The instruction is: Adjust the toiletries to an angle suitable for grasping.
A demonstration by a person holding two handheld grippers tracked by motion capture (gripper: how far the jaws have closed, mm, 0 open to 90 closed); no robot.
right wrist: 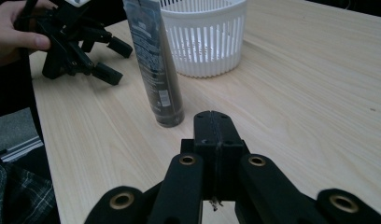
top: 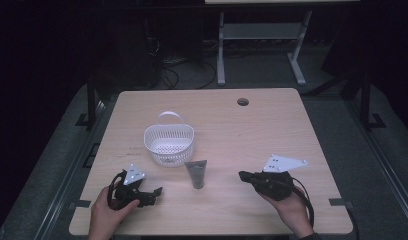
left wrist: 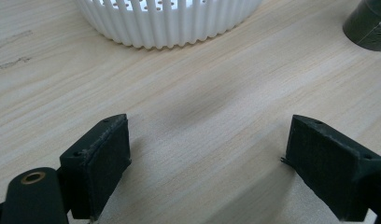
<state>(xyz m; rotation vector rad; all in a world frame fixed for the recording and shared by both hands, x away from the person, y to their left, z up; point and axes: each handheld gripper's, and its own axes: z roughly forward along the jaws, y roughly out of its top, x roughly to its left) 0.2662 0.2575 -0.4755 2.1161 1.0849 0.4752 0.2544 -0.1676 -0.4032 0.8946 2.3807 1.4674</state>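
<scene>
On the left of the high view I see my left claw (top: pixel 154 191) resting low on the worktop (top: pixel 272 125), near its front edge. Its jaws stand wide apart and hold nothing; in the left gripper view there is only bare wood between them. Just beyond it stands the white basket (top: pixel 169 143), upright, with its handle to the far side, and I see nothing inside it. To the right of the basket, just beside its front rim, lies the dark tube (top: pixel 196 173), flat on the worktop with its cap end toward me. Further right is my right claw (top: pixel 243 175), pointing at the tube but well apart from it. Its jaws are pressed together and grip nothing.

I judge that the work is at its beginning: the tube is not yet picked up, and it probably belongs in the basket. For the next move I must part the jaws of the right claw, bring it around the tube and close gently.
</scene>
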